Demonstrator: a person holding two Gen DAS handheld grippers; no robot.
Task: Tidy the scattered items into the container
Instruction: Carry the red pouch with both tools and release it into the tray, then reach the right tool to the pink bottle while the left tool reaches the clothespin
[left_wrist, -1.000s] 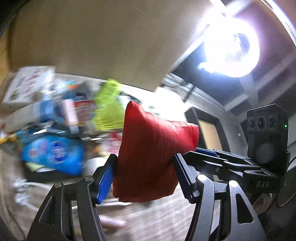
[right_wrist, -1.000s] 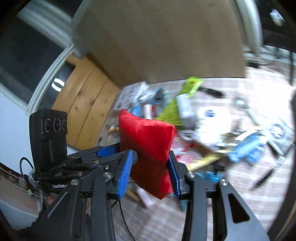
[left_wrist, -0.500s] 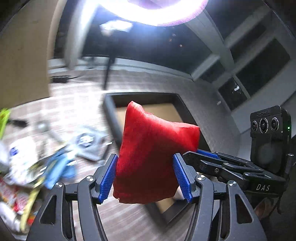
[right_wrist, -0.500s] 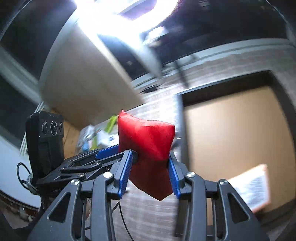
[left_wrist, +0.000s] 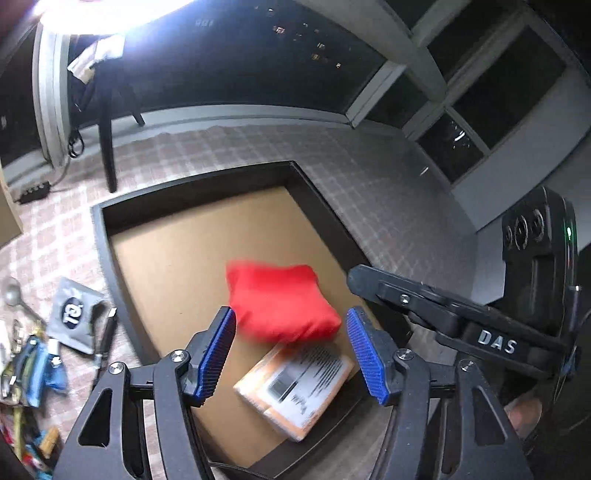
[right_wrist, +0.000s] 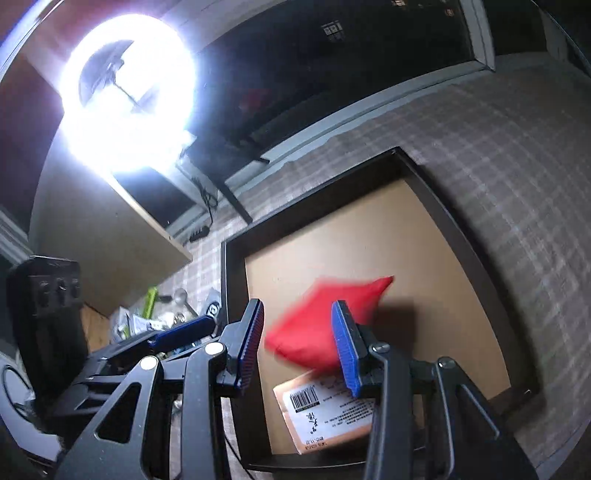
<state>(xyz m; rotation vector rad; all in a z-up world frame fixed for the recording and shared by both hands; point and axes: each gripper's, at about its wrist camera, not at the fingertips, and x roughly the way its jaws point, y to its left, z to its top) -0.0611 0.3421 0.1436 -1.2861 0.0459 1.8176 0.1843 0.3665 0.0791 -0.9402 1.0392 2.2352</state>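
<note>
The red bean bag (left_wrist: 280, 302) was inside the container (left_wrist: 101, 236), a shallow dark-framed tray with a brown cardboard floor, and its outline was blurred in both wrist views, so I judge it was falling or just landing and not yet at rest. It was near the orange packet (left_wrist: 295, 384) with a printed label, which lay flat on the floor close to the near wall, and it seemed to cover one edge of this packet, though I cannot tell if they were touching. The left gripper (left_wrist: 291, 354) hung above the tray with its blue pads spread wide and nothing between them. The right gripper (right_wrist: 301, 347) was also spread wide and held nothing; the bag (right_wrist: 317, 328) showed only behind its pads. Both tools pointed down over the same corner of the tray, probably because the soft bag needed support from two sides and a release above the floor keeps it from sliding out. Outside the tray, on the checked carpet (left_wrist: 369, 184), more items waited: a grey pouch (left_wrist: 75, 314), a spoon (left_wrist: 13, 291) and a pile of blue and yellow packets (left_wrist: 33, 373). So I judge the task was far from finished.
</note>
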